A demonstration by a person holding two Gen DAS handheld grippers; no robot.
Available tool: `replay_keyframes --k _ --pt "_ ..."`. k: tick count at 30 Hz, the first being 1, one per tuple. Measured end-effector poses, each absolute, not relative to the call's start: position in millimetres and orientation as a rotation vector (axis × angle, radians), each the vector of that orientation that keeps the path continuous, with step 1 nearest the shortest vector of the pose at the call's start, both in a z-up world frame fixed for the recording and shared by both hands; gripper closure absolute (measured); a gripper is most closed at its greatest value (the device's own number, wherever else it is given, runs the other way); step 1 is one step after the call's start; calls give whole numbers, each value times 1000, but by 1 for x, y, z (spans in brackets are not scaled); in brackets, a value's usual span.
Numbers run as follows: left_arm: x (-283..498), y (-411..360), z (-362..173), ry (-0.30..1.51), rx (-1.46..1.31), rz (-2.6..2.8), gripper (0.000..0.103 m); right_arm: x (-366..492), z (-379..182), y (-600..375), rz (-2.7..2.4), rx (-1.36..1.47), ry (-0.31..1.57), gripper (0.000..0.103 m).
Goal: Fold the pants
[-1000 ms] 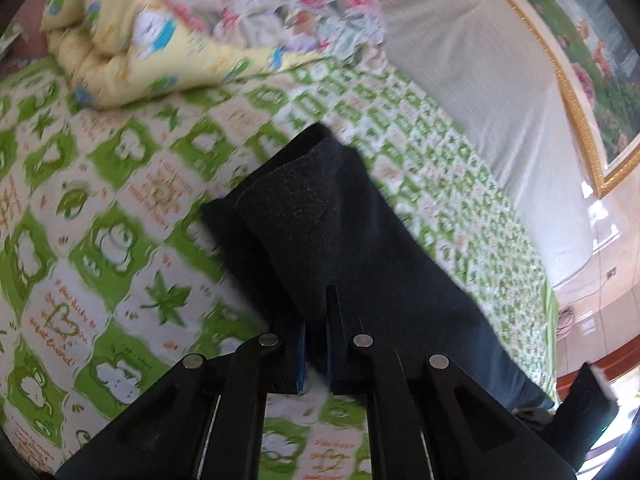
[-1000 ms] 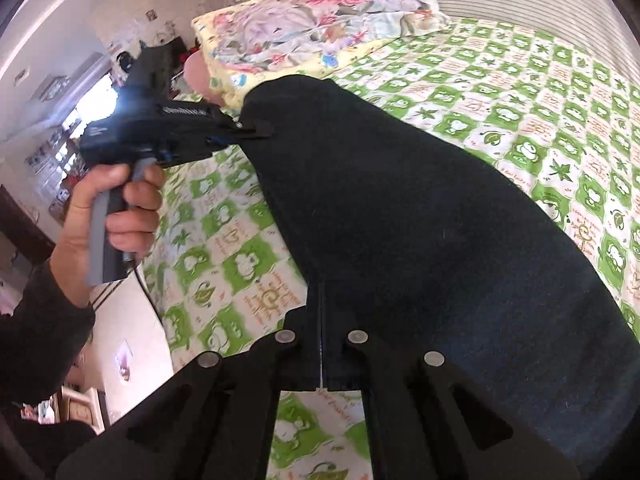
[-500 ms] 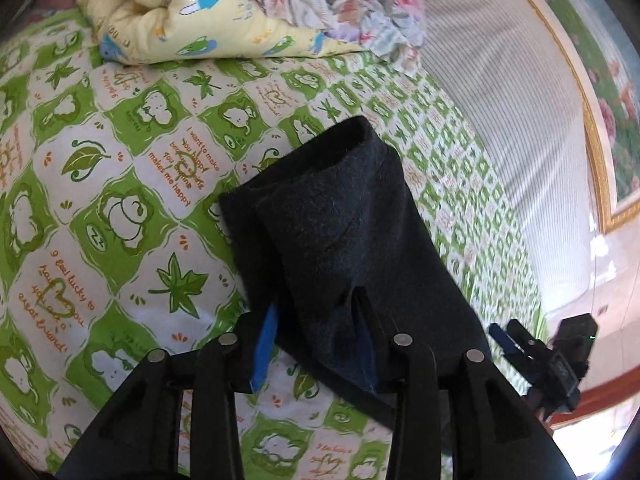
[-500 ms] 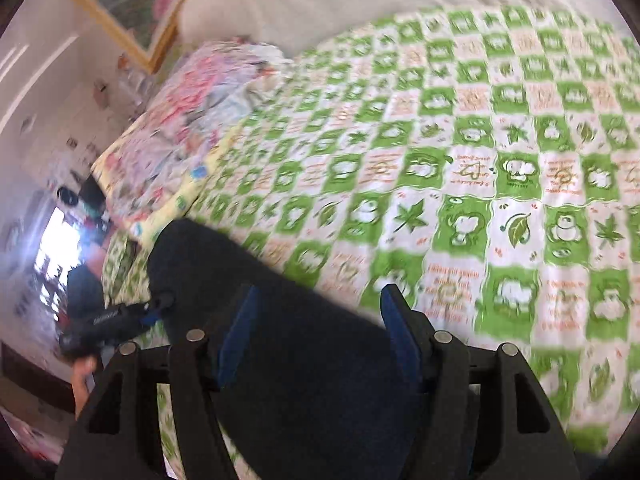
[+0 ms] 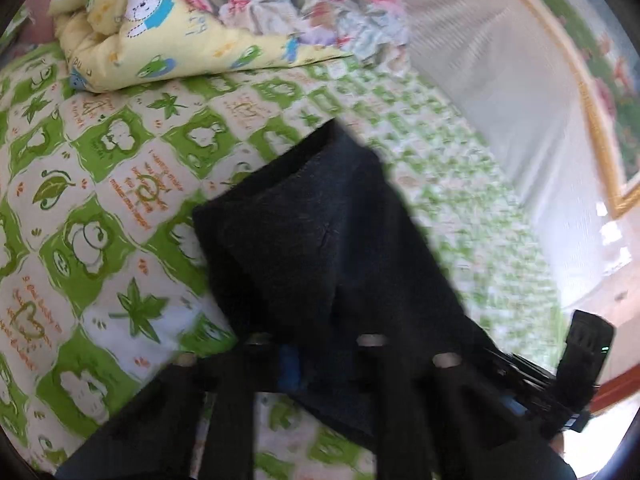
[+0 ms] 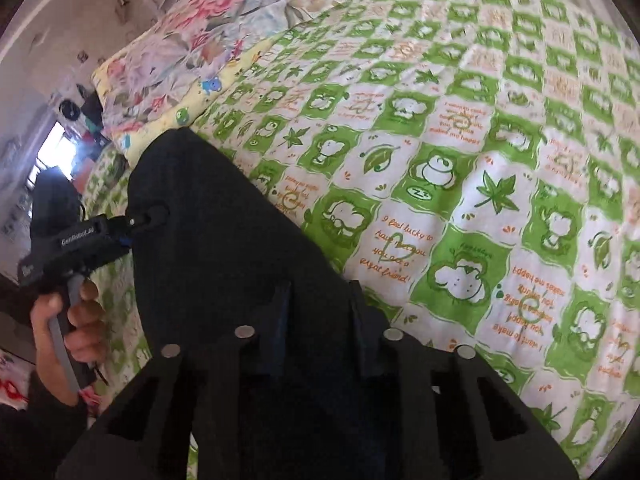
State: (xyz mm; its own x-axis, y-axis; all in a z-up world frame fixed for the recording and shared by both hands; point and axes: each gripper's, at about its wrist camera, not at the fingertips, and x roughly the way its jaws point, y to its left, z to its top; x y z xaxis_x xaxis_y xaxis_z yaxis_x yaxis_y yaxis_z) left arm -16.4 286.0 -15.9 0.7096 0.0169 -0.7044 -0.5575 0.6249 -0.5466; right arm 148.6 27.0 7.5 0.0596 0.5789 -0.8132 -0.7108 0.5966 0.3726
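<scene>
The dark pants (image 6: 224,264) lie on a bed under a green and white checked sheet (image 6: 460,184). They stretch from beneath the right tongs (image 6: 320,312) away to the left tongs (image 6: 138,222), which show at the left side of the right wrist view.

Left tongs: pressed together on an edge of the pants. In the right wrist view the tips bite into the cloth at its left border, and the fabric puckers round them. A hand (image 6: 70,320) in a dark sleeve grips the handle below. In the left wrist view the pants (image 5: 320,248) rise in a folded mound directly ahead of the tongs (image 5: 320,356); this view is blurred and the fingertips are lost against the cloth.

Right tongs: the jaws are closing, with the pants between the two fingers (image 6: 282,308). The fingers stand apart and the pads do not visibly press the cloth. The cloth covers everything from the tips back toward the camera.

Beyond both tongs, at the head of the bed, lies a flowered quilt (image 6: 208,36) on a yellow cartoon-print blanket (image 5: 168,36). A gold-framed picture (image 5: 600,92) hangs on the wall to the right of the left tongs.
</scene>
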Motion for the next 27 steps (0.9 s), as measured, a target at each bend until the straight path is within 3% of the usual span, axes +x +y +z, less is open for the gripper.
replay_keyframes --k 4,6,8,11,13,15,19,22,24,27 --pt "-59 258 44 560 -708 322 98 115 52 27 912 -311 873 82" --pt "-70 251 54 545 -675 311 98 86 66 36 860 -445 689 82" --pt "-71 251 48 562 -652 314 98 79 60 45 833 -486 644 82" --pt "-51 264 16 646 -604 341 98 95 27 53 803 -452 731 79" --pt "-34 276 -6 717 -571 381 96 115 12 53 762 -410 862 61" --pt "-26 286 -19 738 -579 382 90 121 22 45 712 -355 851 42" --pt "-30 295 -22 720 -625 363 87 121 47 15 660 -289 826 42" --pt "-46 286 -9 691 -605 406 78 115 62 -15 652 -183 838 42" --pt "-59 279 2 671 -569 472 59 103 71 -47 636 -94 832 42" --pt "-82 271 20 601 -607 496 56 78 73 -84 602 -11 841 41"
